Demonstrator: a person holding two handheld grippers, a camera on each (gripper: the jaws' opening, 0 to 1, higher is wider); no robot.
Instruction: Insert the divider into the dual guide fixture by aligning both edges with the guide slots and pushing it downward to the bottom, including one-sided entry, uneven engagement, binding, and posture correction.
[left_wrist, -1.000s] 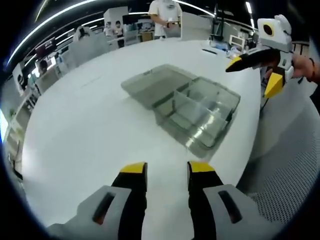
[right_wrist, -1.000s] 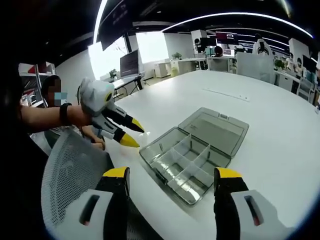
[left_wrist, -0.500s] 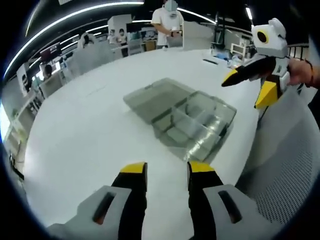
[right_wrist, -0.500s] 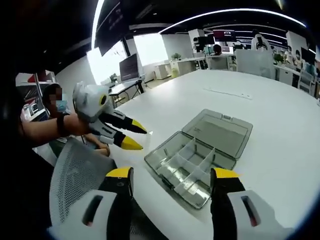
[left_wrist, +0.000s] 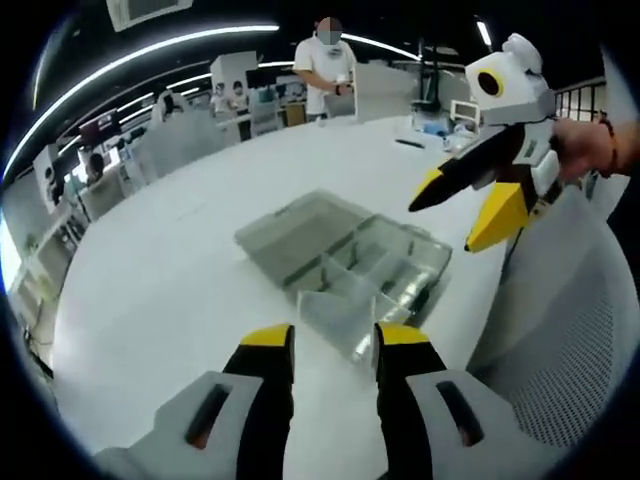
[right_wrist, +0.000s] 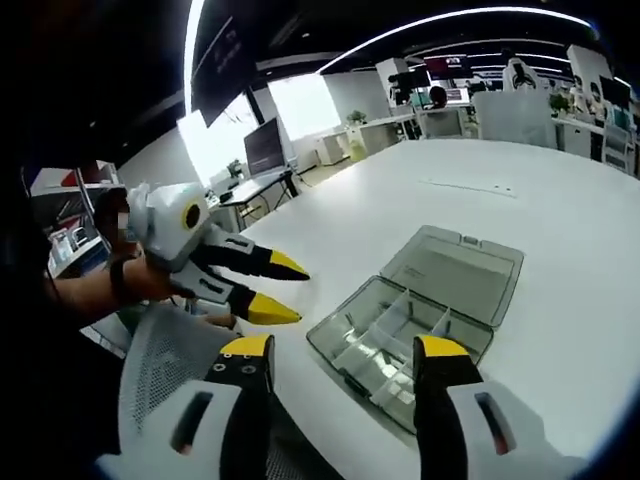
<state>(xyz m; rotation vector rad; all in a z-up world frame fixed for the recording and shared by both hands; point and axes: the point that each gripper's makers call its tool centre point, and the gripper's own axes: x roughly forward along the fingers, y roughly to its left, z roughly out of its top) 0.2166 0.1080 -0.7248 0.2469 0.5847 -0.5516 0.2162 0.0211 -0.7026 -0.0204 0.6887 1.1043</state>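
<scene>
A clear plastic compartment box (left_wrist: 345, 262) lies open on the white table, its lid (right_wrist: 458, 273) folded flat behind the tray. Clear partitions (right_wrist: 395, 322) stand inside the tray; I cannot single out a loose divider. My left gripper (left_wrist: 333, 340) hovers just short of the box's near end, open, nothing between its fingers. It also shows in the right gripper view as the left gripper (right_wrist: 280, 288), tips apart, beside the table edge. My right gripper (right_wrist: 345, 350) is open above the tray's near edge. In the left gripper view the right gripper (left_wrist: 460, 205) hangs open to the right of the box.
The round white table (left_wrist: 150, 290) stretches wide to the left. A grey mesh chair back (left_wrist: 565, 330) sits against the table edge, seen again as the chair back (right_wrist: 165, 360). A person (left_wrist: 325, 55) stands at the far side. Desks and monitors (right_wrist: 265, 150) fill the background.
Both hands have come closer to the box. It now sits just ahead of the left jaws, and the right gripper has dropped lower and nearer to the tray. Both grippers stay open.
</scene>
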